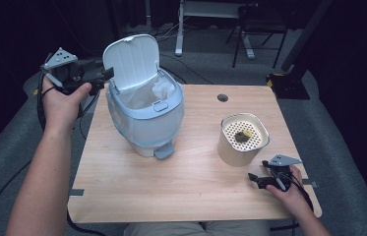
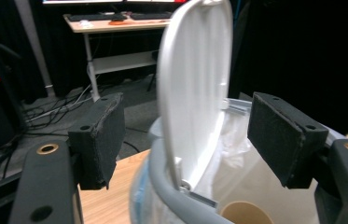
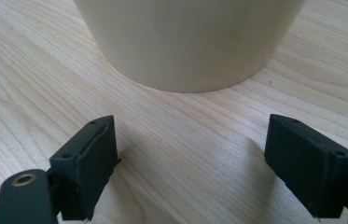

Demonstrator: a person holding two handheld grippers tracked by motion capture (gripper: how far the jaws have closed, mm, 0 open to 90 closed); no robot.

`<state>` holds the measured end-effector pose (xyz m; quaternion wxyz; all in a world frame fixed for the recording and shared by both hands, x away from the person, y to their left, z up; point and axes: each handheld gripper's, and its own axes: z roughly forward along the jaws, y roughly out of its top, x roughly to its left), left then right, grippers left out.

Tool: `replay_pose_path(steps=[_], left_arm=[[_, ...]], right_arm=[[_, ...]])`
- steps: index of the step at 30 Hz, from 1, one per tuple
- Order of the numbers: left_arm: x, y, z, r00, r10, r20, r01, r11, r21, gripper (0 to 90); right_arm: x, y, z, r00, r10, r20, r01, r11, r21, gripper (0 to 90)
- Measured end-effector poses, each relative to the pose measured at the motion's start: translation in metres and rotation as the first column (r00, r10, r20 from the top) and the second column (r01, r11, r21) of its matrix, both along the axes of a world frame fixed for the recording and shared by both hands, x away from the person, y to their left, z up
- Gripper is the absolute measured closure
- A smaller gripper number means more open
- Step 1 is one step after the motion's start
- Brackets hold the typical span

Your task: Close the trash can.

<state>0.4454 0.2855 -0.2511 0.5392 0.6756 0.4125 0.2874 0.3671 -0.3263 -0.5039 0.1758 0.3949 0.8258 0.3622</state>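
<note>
In the high view, the left claw point(image 1: 106, 73) is held above the table's point(image 1: 171, 187) far left corner, its jaws apart and empty, pointing at the raised lid point(image 1: 132, 61) of a pale blue pedal bin point(image 1: 146, 118). The bin stands on the left half of the table, its lid tilted up and back, a white liner point(image 1: 164, 90) visible inside, and a grey pedal point(image 1: 164, 151) at its base facing the person. The right claw point(image 1: 254, 178) rests low near the table's near right edge, jaws apart and empty. A cream container point(image 1: 242, 140) with a perforated insert stands just beyond it; a dark lump and a small yellow piece point(image 1: 244, 135) lie on the insert. In the left gripper view, the two black pads point(image 2: 101, 140) stand wide apart with nothing pressed between them; the upright lid point(image 2: 195, 79) and the bin's grey rim point(image 2: 181, 196) lie beyond the gap, and a tan round rim point(image 2: 246, 212) shows inside the liner at the bottom edge. In the right gripper view, the pads point(image 3: 92, 158) sit open just above the wood grain, and the cream container's wall point(image 3: 190, 42) stands near ahead, apart from both jaws.
</note>
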Motion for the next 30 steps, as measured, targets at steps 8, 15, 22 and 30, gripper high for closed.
replay_pose_path(steps=[8,15,22,30], left_arm=[[0.014,-0.002,-0.003,0.9998,0.012,-0.018,-0.012,0.9999,-0.011,28.8],[0.020,-0.005,-0.002,0.9996,-0.025,-0.016,0.025,0.9995,-0.020,29.8],[0.013,-0.014,0.008,0.9936,-0.113,0.004,0.113,0.9930,-0.035,32.8],[-0.002,-0.020,0.012,0.9829,-0.183,-0.025,0.182,0.9832,-0.013,35.8]], right_arm=[[0.000,0.000,0.000,1.0000,0.001,0.000,-0.001,1.0000,0.000,17.0],[0.000,0.000,0.000,1.0000,0.002,-0.001,-0.002,1.0000,0.000,17.0],[0.000,0.000,0.000,1.0000,0.005,-0.001,-0.005,1.0000,0.002,17.0],[0.000,0.000,0.000,1.0000,0.004,-0.001,-0.004,1.0000,0.001,17.0]])
